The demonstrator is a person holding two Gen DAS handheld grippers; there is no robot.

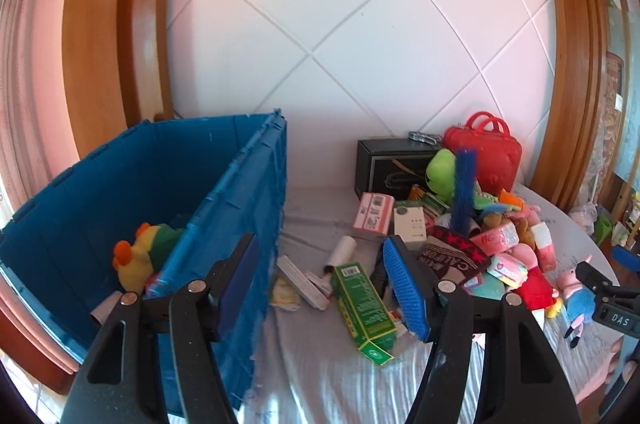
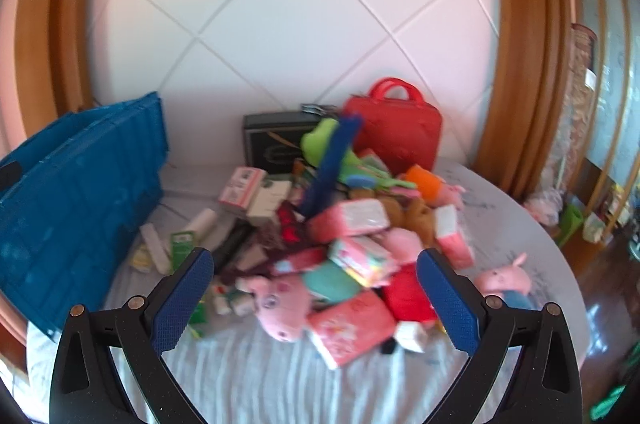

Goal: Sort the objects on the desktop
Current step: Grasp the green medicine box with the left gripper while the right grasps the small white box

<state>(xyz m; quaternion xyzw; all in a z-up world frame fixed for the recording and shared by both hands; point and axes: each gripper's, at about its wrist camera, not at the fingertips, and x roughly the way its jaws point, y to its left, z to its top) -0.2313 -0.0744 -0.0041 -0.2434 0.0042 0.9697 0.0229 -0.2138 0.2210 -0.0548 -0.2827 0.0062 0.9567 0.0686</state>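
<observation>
Left wrist: left gripper (image 1: 324, 288) spread, empty, the long green cardboard box (image 1: 362, 308) just ahead, lengthwise toward it, beside the blue plastic crate (image 1: 132, 180). Right wrist (blurry): right gripper (image 2: 314, 298) spread over the pink plush pig (image 2: 280, 304), probably nearer.

Blue crate (image 1: 132, 184): hard ribbed plastic, matt. Red case (image 2: 396, 132): glossy plastic. Pig toy (image 2: 282, 304): soft plush cloth. Green box (image 1: 362, 306): printed card, slight sheen. Tablecloth (image 2: 260, 376): wrinkled cloth. Door frame (image 1: 108, 24): varnished wood, shiny.
</observation>
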